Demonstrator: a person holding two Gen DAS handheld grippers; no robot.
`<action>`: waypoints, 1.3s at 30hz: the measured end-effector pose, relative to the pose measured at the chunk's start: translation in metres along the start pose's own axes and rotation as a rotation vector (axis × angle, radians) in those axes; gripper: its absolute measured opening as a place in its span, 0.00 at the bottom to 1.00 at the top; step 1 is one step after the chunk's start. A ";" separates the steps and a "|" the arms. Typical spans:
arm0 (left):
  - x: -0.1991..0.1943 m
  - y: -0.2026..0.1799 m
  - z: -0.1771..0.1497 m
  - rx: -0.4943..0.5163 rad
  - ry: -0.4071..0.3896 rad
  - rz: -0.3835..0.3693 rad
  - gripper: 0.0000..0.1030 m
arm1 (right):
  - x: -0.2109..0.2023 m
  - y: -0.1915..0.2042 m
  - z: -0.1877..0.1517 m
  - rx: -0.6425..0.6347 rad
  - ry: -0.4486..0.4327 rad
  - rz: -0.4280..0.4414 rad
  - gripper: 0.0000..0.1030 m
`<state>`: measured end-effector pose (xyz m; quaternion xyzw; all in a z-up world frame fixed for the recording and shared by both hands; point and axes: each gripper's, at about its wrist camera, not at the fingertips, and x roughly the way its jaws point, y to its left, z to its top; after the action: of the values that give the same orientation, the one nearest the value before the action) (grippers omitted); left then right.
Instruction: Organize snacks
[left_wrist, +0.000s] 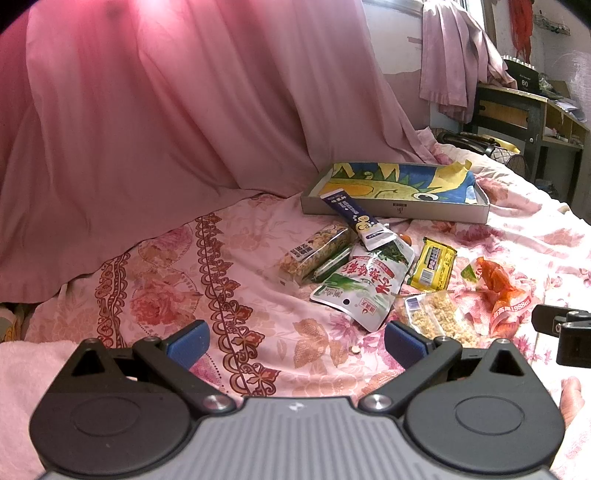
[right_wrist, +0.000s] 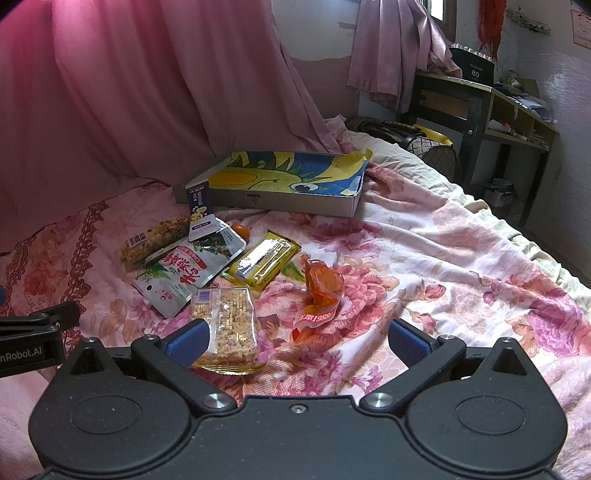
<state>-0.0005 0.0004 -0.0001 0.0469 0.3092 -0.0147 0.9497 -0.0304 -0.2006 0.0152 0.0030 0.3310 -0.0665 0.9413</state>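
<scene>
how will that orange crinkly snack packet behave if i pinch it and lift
The orange packet looks thin and crumpled, so it will probably flop and deform. Its glossy film may slip between the pads. It seems light, likely sliding on the bedspread if pushed.

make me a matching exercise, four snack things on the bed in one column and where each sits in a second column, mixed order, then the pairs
Things:
1. yellow packet
2. orange-red packet
3. blue tube pouch
4. clear puffed-grain pack

Places:
A. leaning against the shallow box
B. nearest the right tool, beside its left blue finger
C. between the green-and-white pouch and the orange-red packet
D. farthest right of the pile

Pairs: 1-C, 2-D, 3-A, 4-B
</scene>
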 end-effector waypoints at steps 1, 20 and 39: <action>0.000 0.000 0.000 0.000 0.000 0.000 1.00 | 0.000 0.000 0.000 0.000 0.000 0.000 0.99; 0.015 0.014 0.010 -0.060 0.075 -0.043 1.00 | 0.003 -0.009 0.004 0.056 0.052 0.097 0.99; 0.096 0.004 0.077 0.053 0.118 -0.189 1.00 | 0.053 0.024 0.040 -0.120 0.093 0.164 0.99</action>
<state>0.1222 -0.0028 0.0056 0.0433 0.3669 -0.1094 0.9228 0.0389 -0.1856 0.0126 -0.0230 0.3762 0.0309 0.9257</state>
